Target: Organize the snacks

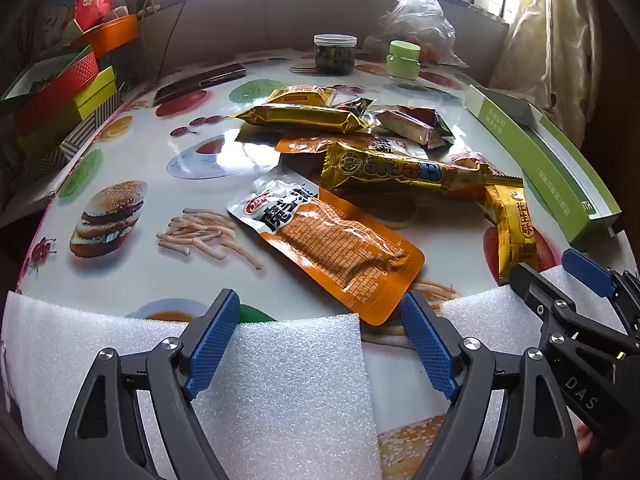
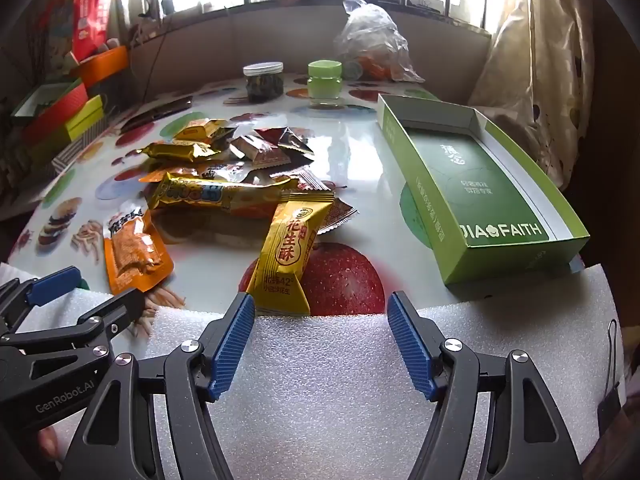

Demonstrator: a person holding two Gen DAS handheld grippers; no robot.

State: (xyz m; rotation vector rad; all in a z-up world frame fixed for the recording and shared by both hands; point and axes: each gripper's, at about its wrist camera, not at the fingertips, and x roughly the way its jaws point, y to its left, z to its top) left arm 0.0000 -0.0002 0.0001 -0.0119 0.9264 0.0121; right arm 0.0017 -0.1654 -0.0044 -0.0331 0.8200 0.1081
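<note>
A pile of snack packets lies mid-table. An orange flat packet (image 1: 340, 248) lies nearest my left gripper (image 1: 320, 308), which is open and empty over white foam. A long gold bar (image 1: 404, 170) and a yellow peanut-candy packet (image 1: 514, 222) lie to the right. In the right wrist view the yellow packet (image 2: 290, 248) lies just ahead of my right gripper (image 2: 320, 310), open and empty. An open green box (image 2: 476, 184) stands at the right. The orange packet (image 2: 134, 252) and gold bar (image 2: 224, 196) show on the left.
White foam sheets (image 2: 328, 380) cover the near table edge. A dark jar (image 1: 335, 53), a green-lidded jar (image 1: 404, 60) and a plastic bag (image 1: 420, 20) stand at the back. A phone (image 1: 200, 82) and stacked coloured boxes (image 1: 68, 96) sit at the left.
</note>
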